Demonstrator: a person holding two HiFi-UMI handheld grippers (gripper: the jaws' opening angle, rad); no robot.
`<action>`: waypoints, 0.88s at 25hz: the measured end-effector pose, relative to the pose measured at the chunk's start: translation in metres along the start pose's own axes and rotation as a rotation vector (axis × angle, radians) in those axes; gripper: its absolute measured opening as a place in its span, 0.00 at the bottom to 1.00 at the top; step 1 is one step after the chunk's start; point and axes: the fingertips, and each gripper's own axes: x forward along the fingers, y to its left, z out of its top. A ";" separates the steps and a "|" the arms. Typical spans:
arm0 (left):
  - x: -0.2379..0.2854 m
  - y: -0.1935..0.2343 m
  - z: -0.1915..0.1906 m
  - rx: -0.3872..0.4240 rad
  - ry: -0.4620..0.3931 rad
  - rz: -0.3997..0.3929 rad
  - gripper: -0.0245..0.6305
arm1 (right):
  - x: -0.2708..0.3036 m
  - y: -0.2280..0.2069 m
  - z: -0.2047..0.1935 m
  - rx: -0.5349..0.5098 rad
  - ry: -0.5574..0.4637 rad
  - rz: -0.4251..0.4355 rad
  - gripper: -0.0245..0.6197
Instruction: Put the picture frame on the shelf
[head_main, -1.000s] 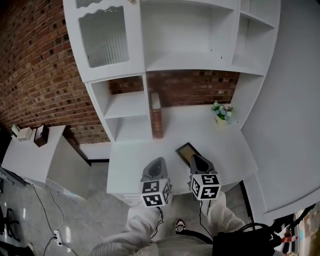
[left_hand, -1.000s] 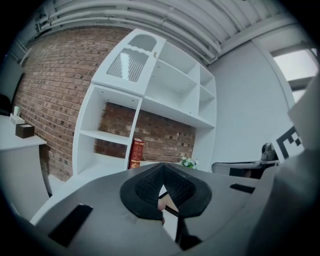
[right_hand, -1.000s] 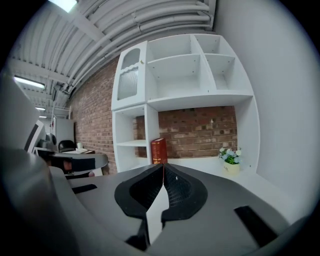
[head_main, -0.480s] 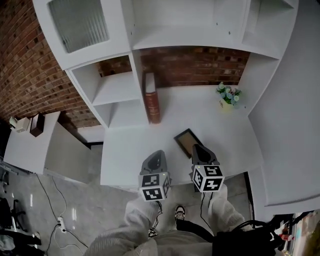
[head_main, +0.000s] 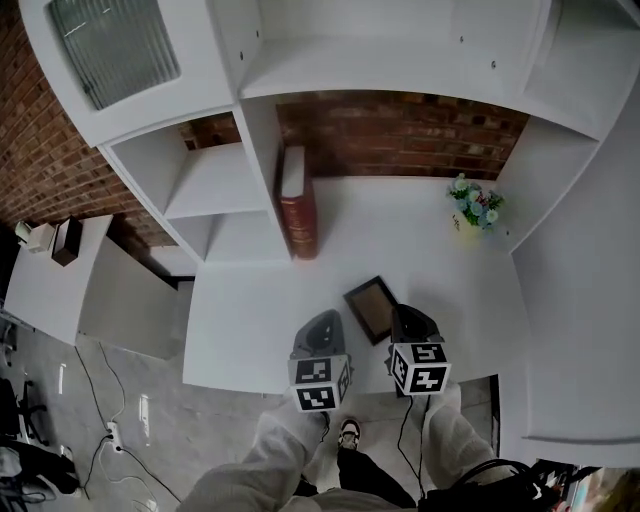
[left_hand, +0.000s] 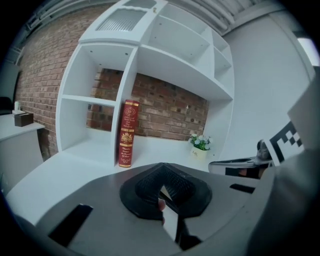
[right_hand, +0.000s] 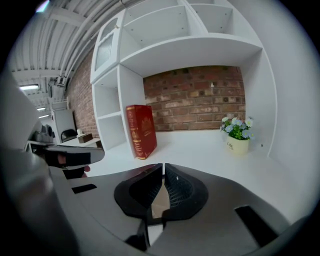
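Note:
A small dark picture frame (head_main: 370, 307) with a tan inside lies flat on the white desk (head_main: 250, 320), near its front edge. My left gripper (head_main: 322, 330) hovers just left of the frame, jaws shut and holding nothing (left_hand: 162, 192). At the frame's near right corner is my right gripper (head_main: 408, 322), its jaws closed to a thin slit (right_hand: 163, 187); a tan surface shows through that slit. The white shelf unit (head_main: 205, 180) rises behind the desk with open compartments on the left and a wide shelf board above.
A red book (head_main: 297, 205) stands upright against the shelf's divider. A small pot of flowers (head_main: 472, 210) sits at the back right corner. Brick wall lies behind. A side table (head_main: 50, 280) with small boxes stands to the left.
The head view has moved in over the desk. Both grippers stay shut beside the frame, and the frame has not moved on the desk.

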 end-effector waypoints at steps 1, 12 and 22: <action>0.006 -0.001 -0.003 -0.003 0.009 0.002 0.04 | 0.006 -0.004 -0.005 0.000 0.021 0.011 0.08; 0.052 -0.003 -0.035 -0.028 0.089 0.021 0.04 | 0.058 -0.033 -0.042 -0.024 0.157 0.091 0.08; 0.080 0.005 -0.057 -0.054 0.148 0.045 0.04 | 0.094 -0.037 -0.072 -0.037 0.301 0.185 0.18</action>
